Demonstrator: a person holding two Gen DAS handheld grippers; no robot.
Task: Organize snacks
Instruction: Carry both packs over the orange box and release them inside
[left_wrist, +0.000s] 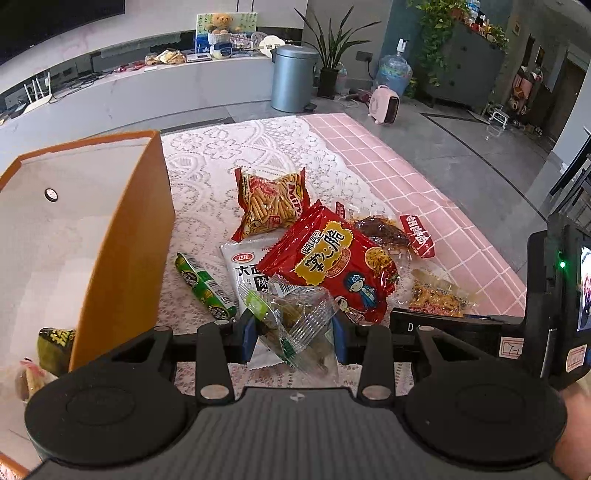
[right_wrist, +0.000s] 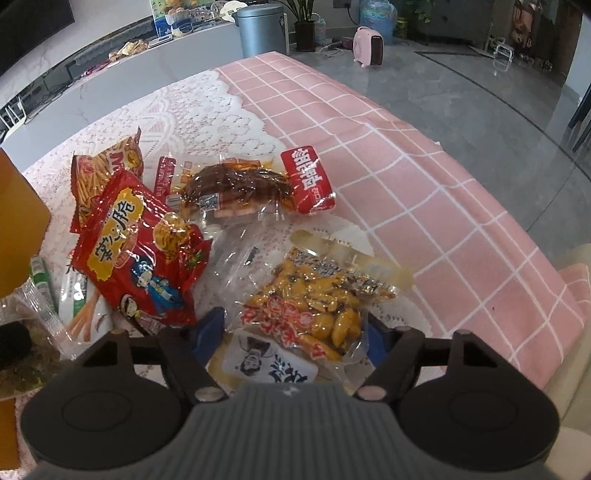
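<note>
**Left jaws hold clear packet, right jaws straddle yellow one**

Left wrist view: the left gripper (left_wrist: 294, 338) has its jaws clamped on a clear plastic snack packet with green print (left_wrist: 295, 325), just right of the orange cardboard box (left_wrist: 125, 236).

Right wrist view: the right gripper (right_wrist: 295, 338) has its jaws apart around a clear packet of yellow snacks (right_wrist: 314, 314) on the table (right_wrist: 424, 192); whether they touch it, I cannot tell.

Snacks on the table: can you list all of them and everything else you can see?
clear packet: one, greenish, between left gripper's pads
yellow snack pack: one, between right gripper's pads
big red bag: one, middle of pile
stick snack bag: one, red-orange, behind pile
green tube: one, beside box
orange box: one, left
lace cloth: one, white, over pink tablecloth
left gripper: black, blue pads
right gripper: black, blue pads
</note>
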